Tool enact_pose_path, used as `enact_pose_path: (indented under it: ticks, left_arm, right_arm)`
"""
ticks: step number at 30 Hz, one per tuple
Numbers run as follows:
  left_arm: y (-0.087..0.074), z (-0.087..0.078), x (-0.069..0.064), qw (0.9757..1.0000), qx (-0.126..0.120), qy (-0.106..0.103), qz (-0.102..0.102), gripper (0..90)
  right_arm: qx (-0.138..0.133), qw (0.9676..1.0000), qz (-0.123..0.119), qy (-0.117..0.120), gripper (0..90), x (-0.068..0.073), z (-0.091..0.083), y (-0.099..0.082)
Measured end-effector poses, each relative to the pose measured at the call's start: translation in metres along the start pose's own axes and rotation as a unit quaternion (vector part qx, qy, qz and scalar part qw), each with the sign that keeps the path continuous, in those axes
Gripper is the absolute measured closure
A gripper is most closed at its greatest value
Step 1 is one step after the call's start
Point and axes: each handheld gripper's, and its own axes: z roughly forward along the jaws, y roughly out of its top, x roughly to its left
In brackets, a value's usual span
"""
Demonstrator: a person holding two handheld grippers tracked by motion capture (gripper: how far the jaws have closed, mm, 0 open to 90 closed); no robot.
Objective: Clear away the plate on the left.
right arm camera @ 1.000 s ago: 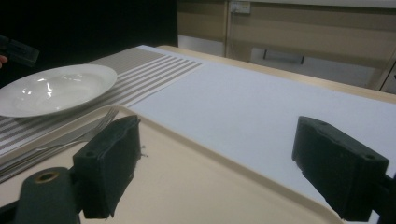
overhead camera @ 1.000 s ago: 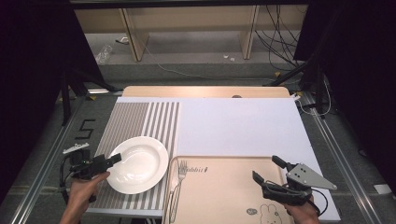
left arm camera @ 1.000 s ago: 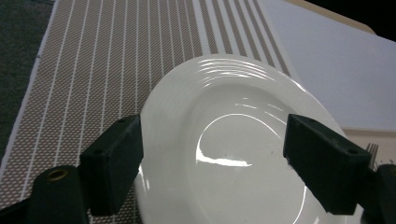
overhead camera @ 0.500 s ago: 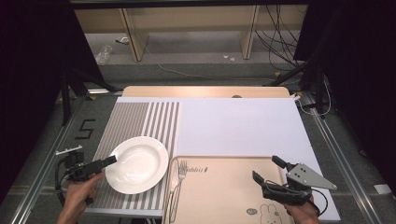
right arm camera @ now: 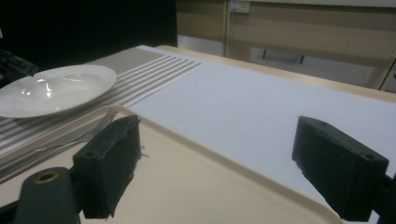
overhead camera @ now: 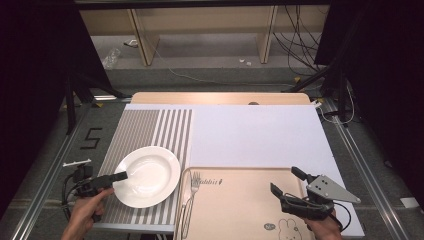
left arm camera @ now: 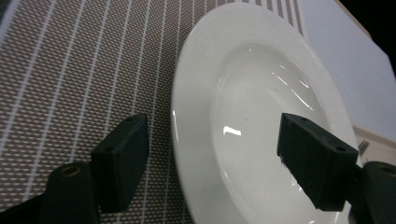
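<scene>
A white deep plate lies on the striped grey placemat at the front left. My left gripper is turned on its side at the plate's left rim. In the left gripper view its jaws stand astride the plate's rim, one pad on the mat side and the other over the basin. These jaws have just been closing, with the rim between them, and neither pad presses on it. My right gripper hovers open over the beige tray, with nothing between its jaws.
A fork lies along the tray's left edge, close to the plate. A white cover spans the table behind the tray. Beyond it is the wooden far edge, and cables lie on the floor behind.
The left hand has rolled its gripper onto its side and edged the jaws in at the plate's left rim. The plate and the right gripper have stayed put.
</scene>
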Motion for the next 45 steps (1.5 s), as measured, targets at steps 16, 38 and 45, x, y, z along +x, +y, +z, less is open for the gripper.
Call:
enact_pose_path:
  ticks: [16, 38, 45]
  left_arm:
    - [-0.007, 0.007, 0.009, 0.9961, 0.041, -0.048, -0.062, 34.8]
    - [-0.016, 0.011, 0.011, 0.9923, 0.038, -0.057, -0.104, 59.3]
    - [-0.018, 0.014, 0.012, 0.9913, 0.041, -0.049, -0.115, 69.0]
  right_arm:
    - [-0.001, 1.0000, 0.002, 0.002, 16.2, 0.000, 0.000, 0.000]
    - [0.001, 1.0000, 0.000, 0.002, 16.2, 0.001, 0.001, 0.000]
    - [0.002, 1.0000, -0.001, 0.002, 16.3, 0.001, 0.001, 0.000]
